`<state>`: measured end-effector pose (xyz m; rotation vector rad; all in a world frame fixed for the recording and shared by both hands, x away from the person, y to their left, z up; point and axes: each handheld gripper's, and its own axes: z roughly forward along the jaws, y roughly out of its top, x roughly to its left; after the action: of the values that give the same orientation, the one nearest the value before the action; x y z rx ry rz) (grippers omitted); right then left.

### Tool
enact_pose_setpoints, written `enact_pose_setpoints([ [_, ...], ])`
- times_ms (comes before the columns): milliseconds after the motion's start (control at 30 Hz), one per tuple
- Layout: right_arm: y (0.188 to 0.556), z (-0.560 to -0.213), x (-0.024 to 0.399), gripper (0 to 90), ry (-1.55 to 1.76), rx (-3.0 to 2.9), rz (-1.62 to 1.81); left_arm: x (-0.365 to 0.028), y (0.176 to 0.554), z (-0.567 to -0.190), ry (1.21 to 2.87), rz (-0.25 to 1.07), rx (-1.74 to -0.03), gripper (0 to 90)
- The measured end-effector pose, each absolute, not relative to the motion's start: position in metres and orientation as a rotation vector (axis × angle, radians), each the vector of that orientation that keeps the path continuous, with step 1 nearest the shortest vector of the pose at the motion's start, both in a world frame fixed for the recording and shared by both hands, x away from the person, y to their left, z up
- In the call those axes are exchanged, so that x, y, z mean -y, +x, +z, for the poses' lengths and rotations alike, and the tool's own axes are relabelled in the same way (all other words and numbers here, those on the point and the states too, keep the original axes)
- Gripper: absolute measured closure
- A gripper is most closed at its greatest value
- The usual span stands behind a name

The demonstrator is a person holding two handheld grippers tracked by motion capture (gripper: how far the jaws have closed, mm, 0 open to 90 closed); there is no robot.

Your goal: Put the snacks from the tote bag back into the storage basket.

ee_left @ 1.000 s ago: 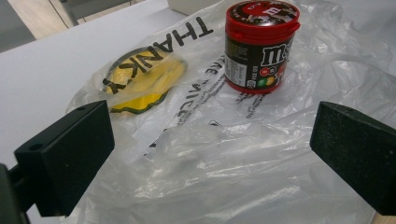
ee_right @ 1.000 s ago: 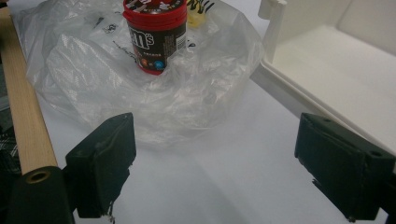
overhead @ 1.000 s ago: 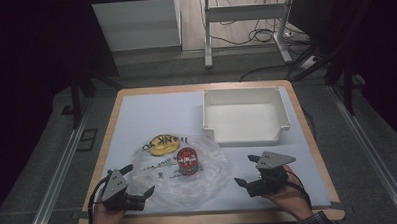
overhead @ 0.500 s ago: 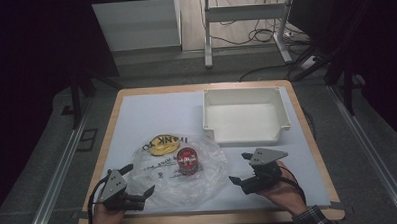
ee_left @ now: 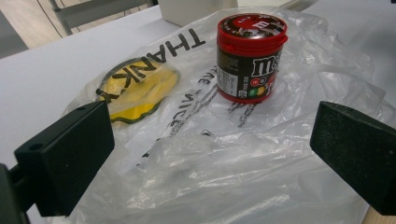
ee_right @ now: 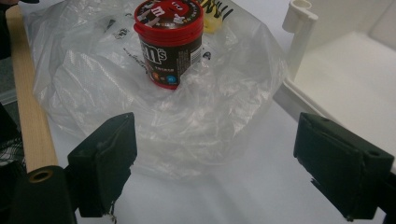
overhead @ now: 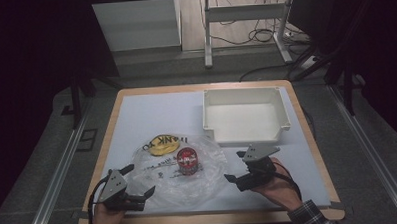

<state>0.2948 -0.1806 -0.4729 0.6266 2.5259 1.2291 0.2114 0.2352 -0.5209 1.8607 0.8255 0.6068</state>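
Observation:
A red-lidded M&M's tub [overhead: 187, 160] [ee_left: 250, 58] [ee_right: 170, 42] stands upright on a crumpled clear plastic bag [overhead: 179, 185] [ee_left: 280, 140] [ee_right: 93, 84] with black lettering and a yellow print [overhead: 160, 145] [ee_left: 140, 88]. My left gripper [overhead: 140, 179] [ee_left: 210, 154] rests at the bag's near-left edge, open, its jaws spread over the plastic without pinching it. My right gripper [overhead: 234, 166] [ee_right: 215, 158] sits at the bag's right edge, facing the tub, open. Its jaws have just been closing a little, with only the bag's rim and bare table between them.
A white plastic bin [overhead: 247, 135] [ee_right: 299, 42], empty, stands at the back right, close to the right gripper. The white tabletop [overhead: 151, 113] has a wooden border [ee_right: 28, 116]. Beyond the table are dark floor, rails and desk legs.
The right hand and its gripper have shifted left, closer to the bag. The left gripper, the tub and the bag stay where they were.

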Motion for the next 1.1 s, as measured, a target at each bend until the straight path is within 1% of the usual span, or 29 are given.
enact_pose_setpoints([
  [233, 0.298, -0.469, 0.17, 13.7, 0.595, -2.536, 1.203, -0.237, 0.211, -0.52, 1.837, 0.609, -0.816, 0.0],
  [567, 0.304, -0.469, 0.156, 13.7, 0.571, -2.565, 1.168, -0.237, 0.211, -0.519, 1.827, 0.559, -0.816, 0.0],
  [1100, 0.31, -0.47, 0.139, 14.5, 0.532, -2.591, 1.13, -0.239, 0.21, -0.518, 1.797, 0.568, -0.809, 0.0],
])
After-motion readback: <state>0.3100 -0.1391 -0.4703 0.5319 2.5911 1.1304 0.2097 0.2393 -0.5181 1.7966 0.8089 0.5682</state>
